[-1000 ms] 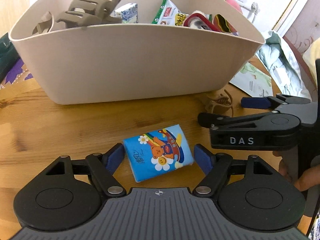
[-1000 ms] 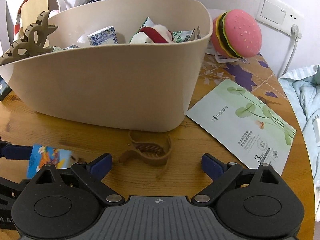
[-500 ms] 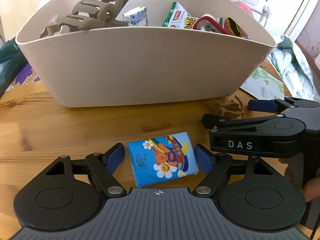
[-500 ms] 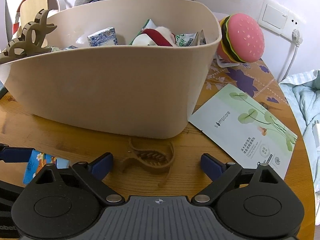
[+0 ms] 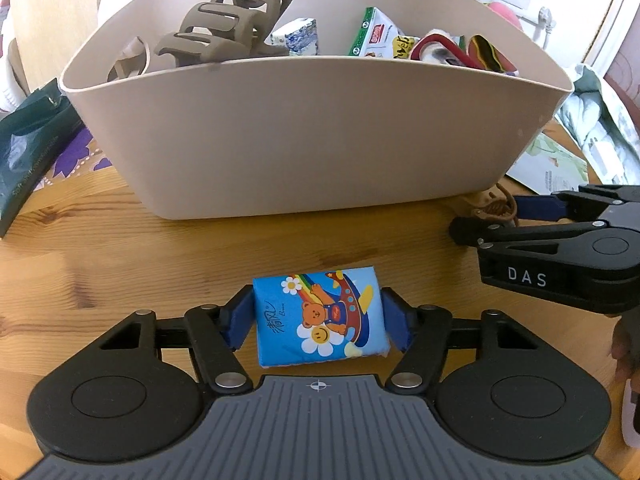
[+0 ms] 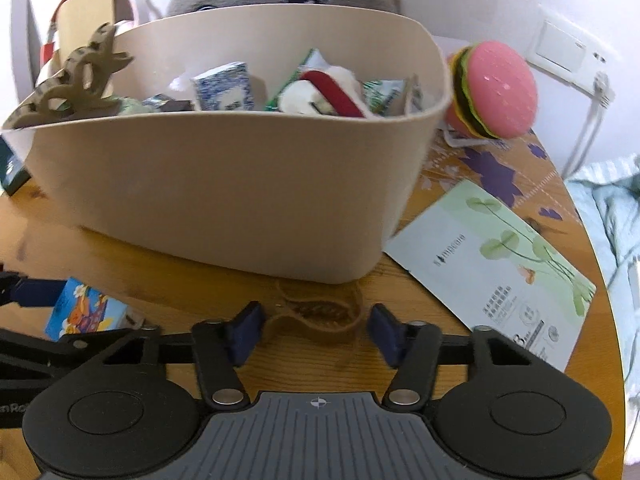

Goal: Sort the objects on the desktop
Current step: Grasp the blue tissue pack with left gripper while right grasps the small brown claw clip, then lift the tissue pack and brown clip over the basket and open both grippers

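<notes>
A blue tissue pack (image 5: 320,316) with a cartoon bear lies on the wooden table, and my left gripper (image 5: 318,322) is shut on it, both pads touching its sides. It also shows in the right wrist view (image 6: 86,314). A small brown hair claw (image 6: 316,314) lies on the table just in front of the beige basket (image 6: 240,184). My right gripper (image 6: 316,334) is partly closed around the claw, with the pads close to its ends; I cannot tell if they touch. The right gripper also shows in the left wrist view (image 5: 520,216).
The basket (image 5: 312,136) holds a large brown hair claw (image 5: 228,24), snack packets and small boxes. A green face-mask sachet (image 6: 500,268) lies right of the basket. A pink burger toy (image 6: 492,88) and a grey plush sit behind. A dark green pouch (image 5: 28,140) lies at left.
My left gripper has moved forward and closed onto the tissue pack. My right gripper has moved forward and narrowed around the small brown claw.
</notes>
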